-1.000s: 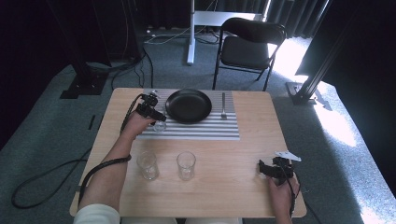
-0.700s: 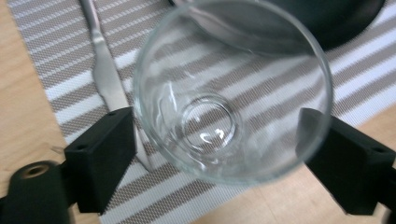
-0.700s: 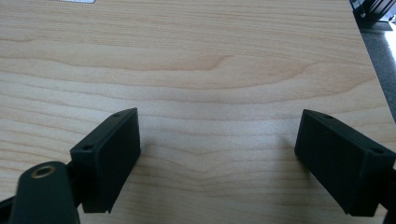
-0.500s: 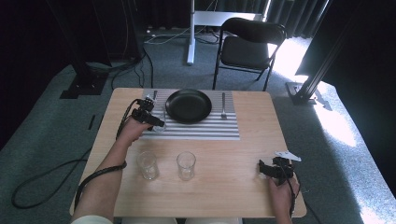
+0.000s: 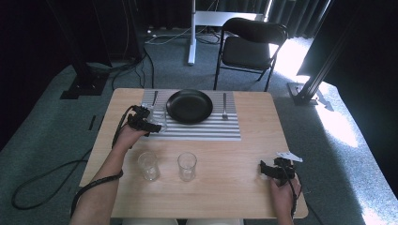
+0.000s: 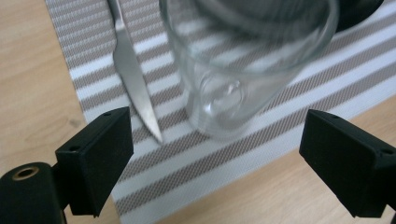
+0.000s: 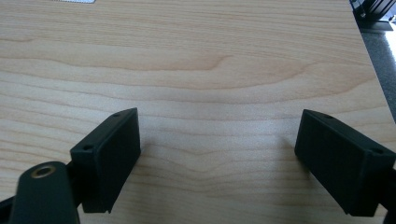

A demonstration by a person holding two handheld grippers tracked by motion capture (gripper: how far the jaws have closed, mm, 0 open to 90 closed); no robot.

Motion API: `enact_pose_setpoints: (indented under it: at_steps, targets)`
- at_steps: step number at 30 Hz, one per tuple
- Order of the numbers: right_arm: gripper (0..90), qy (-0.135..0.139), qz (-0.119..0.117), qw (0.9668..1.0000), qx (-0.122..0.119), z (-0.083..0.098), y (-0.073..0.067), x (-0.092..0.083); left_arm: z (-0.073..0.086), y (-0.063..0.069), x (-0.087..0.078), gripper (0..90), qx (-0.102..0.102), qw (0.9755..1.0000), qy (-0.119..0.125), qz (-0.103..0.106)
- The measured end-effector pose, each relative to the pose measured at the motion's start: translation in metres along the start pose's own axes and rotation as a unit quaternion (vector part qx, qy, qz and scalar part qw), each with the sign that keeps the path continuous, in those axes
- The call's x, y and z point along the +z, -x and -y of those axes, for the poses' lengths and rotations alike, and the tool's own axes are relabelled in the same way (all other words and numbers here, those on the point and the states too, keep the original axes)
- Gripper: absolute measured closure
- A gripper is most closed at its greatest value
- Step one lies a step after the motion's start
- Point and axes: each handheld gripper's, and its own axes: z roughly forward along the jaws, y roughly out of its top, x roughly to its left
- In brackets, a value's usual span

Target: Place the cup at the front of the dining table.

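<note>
Left gripper (image 6: 219,154), jaws just opened and spread clear of upright glass (image 6: 243,60) at placemat's (image 6: 196,172) near-left corner; fragile, slippery; grasp mid-wall

- We are wearing no sleeves; both forearms are showing bare up to the frame edge.
- Our left gripper (image 5: 149,125) is showing a black body with blocky, rectangular black jaws, each carrying small screw holes, plus a brass-ringed hole beside one jaw.
- Our right gripper (image 5: 265,169) is matching it, topped by a grey three-cornered plate.
- Black cables are trailing from both.
</note>
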Motion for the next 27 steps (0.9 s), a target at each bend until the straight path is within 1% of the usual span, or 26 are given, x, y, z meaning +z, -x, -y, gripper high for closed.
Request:
enact_pose_setpoints:
  at_steps: [2, 3, 6, 9, 11, 15, 17, 19, 20, 24, 25, 27]
  targets:
    - [13.7, 0.0, 0.0, 1.0, 0.0, 0.0, 0.0, 0.0, 0.004, -0.001, 0.0, 10.4, 0.001, 1.0, -0.008, -0.002]
    - [13.7, 0.0, 0.0, 1.0, 0.0, 0.0, 0.0, 0.0, 0.006, -0.002, 0.0, 10.4, -0.001, 0.9999, -0.01, 0.0]
    - [13.7, 0.0, 0.0, 1.0, 0.0, 0.0, 0.0, 0.0, 0.011, -0.005, -0.002, 10.4, -0.009, 0.9999, -0.01, -0.003]
    - [13.7, 0.0, 0.0, 1.0, 0.0, 0.0, 0.0, 0.0, 0.018, -0.005, -0.003, 10.4, -0.006, 0.9999, -0.014, -0.006]
    - [13.7, 0.0, 0.0, 1.0, 0.0, 0.0, 0.0, 0.0, 0.023, -0.005, -0.003, 10.4, -0.012, 0.9997, -0.02, 0.001]
    - [13.7, 0.0, 0.0, 1.0, 0.0, 0.0, 0.0, 0.0, 0.031, -0.009, -0.004, 10.4, -0.022, 0.9995, -0.018, 0.009]
    - [13.7, 0.0, 0.0, 1.0, 0.0, 0.0, 0.0, 0.0, 0.036, -0.01, -0.005, 10.4, -0.024, 0.9995, -0.021, 0.005]
    - [13.7, 0.0, 0.0, 1.0, 0.0, 0.0, 0.0, 0.0, 0.04, -0.013, -0.005, 10.4, -0.031, 0.9992, -0.023, 0.012]
    - [13.7, 0.0, 0.0, 1.0, 0.0, 0.0, 0.0, 0.0, 0.044, -0.013, -0.005, 10.4, -0.032, 0.9992, -0.022, 0.009]
    - [13.7, 0.0, 0.0, 1.0, 0.0, 0.0, 0.0, 0.0, 0.053, -0.015, -0.006, 10.4, -0.034, 0.9989, -0.03, 0.013]
    - [13.7, 0.0, 0.0, 1.0, 0.0, 0.0, 0.0, 0.0, 0.056, -0.015, -0.006, 10.4, -0.031, 0.9989, -0.032, 0.01]
    - [13.8, 0.0, 0.0, 1.0, 0.0, 0.0, 0.0, 0.0, 0.061, -0.016, -0.007, 10.4, -0.035, 0.9988, -0.03, 0.015]
